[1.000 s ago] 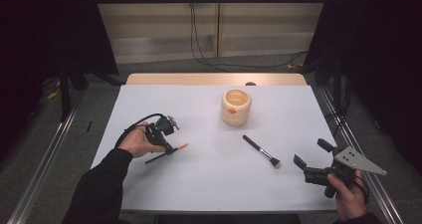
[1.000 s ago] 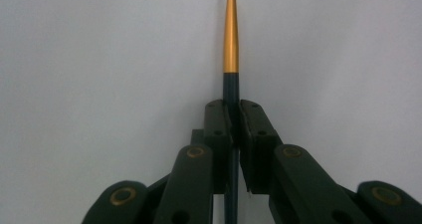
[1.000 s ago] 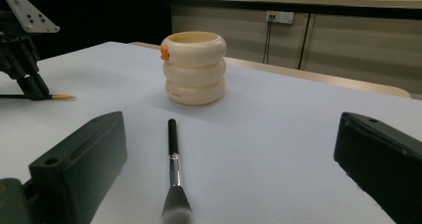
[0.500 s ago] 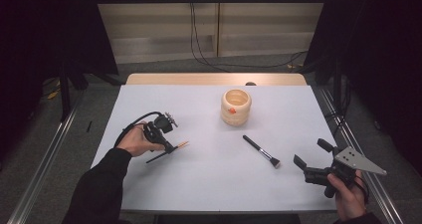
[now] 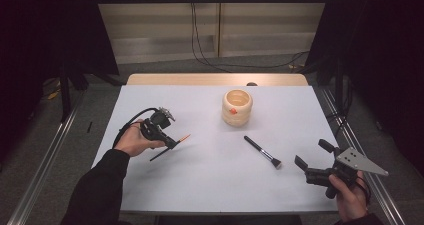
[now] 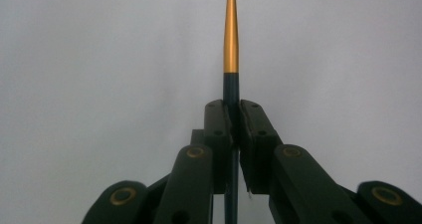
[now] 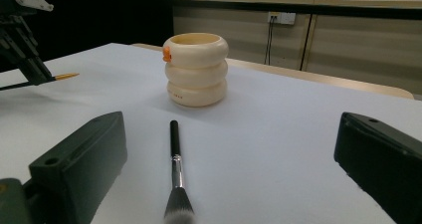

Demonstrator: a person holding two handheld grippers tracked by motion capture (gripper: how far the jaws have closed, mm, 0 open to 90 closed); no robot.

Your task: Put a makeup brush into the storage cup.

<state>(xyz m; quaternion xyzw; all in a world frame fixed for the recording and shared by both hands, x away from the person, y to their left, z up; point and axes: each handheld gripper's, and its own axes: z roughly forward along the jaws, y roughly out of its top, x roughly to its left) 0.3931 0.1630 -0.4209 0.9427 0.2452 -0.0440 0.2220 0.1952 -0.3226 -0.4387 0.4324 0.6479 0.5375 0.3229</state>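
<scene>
From the high view, the left gripper (image 5: 172, 141) sits over the left half of the white table (image 5: 210, 185), clamped on a thin dark brush (image 5: 169, 147) with an orange-gold tip; the brush slants across the jaws, its tip toward the middle of the table and its dark tail toward the person's side. The left gripper view settles what that overhead angle leaves vague: both jaws are pressed flat against the dark shaft, the gold ferrule and pale point of the brush (image 6: 231, 40) stand clear ahead of them, and only plain white surface lies beyond. The right gripper (image 5: 314, 158) hovers near the table's right front corner with its jaws spread wide and nothing between them. Its own view looks low across the table, the two jaws framing a makeup brush (image 7: 175, 179) that lies flat, bristles nearest the camera and black handle aimed at the cream ringed holder (image 7: 195, 69). That view also reveals the holder's stacked three-ring side and a small orange mark near its rim, and catches the left gripper (image 7: 37, 69) at far left, the brush tip poking out just above the surface.
</scene>
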